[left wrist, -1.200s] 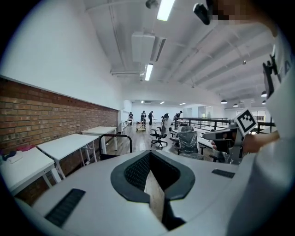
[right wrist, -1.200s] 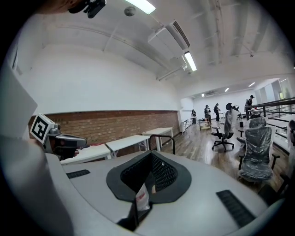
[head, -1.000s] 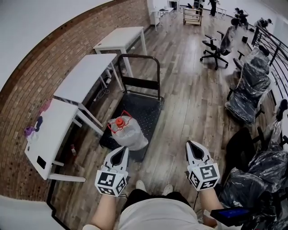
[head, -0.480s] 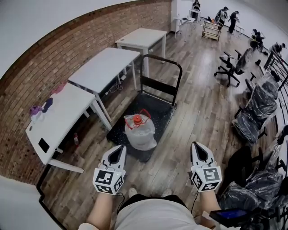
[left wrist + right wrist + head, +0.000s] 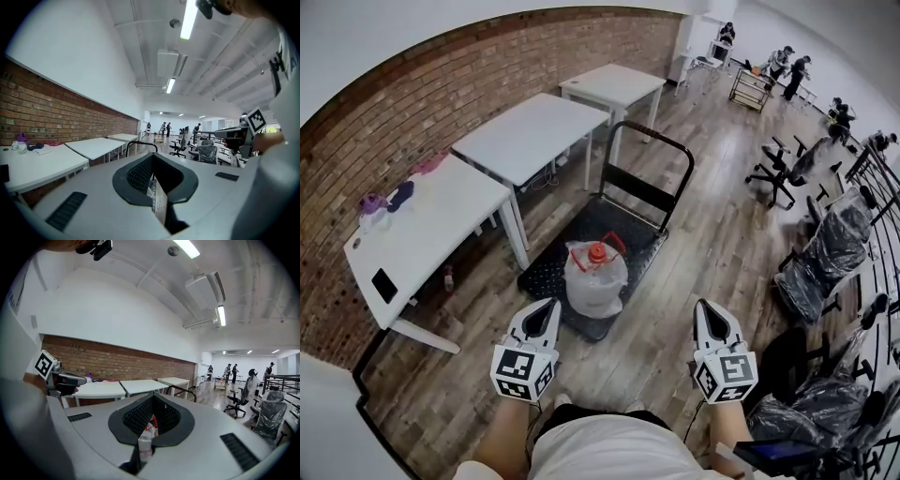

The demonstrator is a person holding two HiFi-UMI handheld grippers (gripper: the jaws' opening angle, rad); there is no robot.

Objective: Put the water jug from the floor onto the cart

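- While both pairs of fingers are clenched on nothing, my left gripper (image 5: 549, 307) and right gripper (image 5: 705, 306) hover over the wooden floor (image 5: 666, 323), just short of the cart (image 5: 617, 223).
- The water jug (image 5: 594, 283) stands upright with its red cap up, on the near end of the cart's deck. It lies ahead and slightly right of my left gripper, which is the nearer one.
- My right gripper view catches the jug through the slit between its fingers. My left gripper view shows only the cart handle (image 5: 140, 143).
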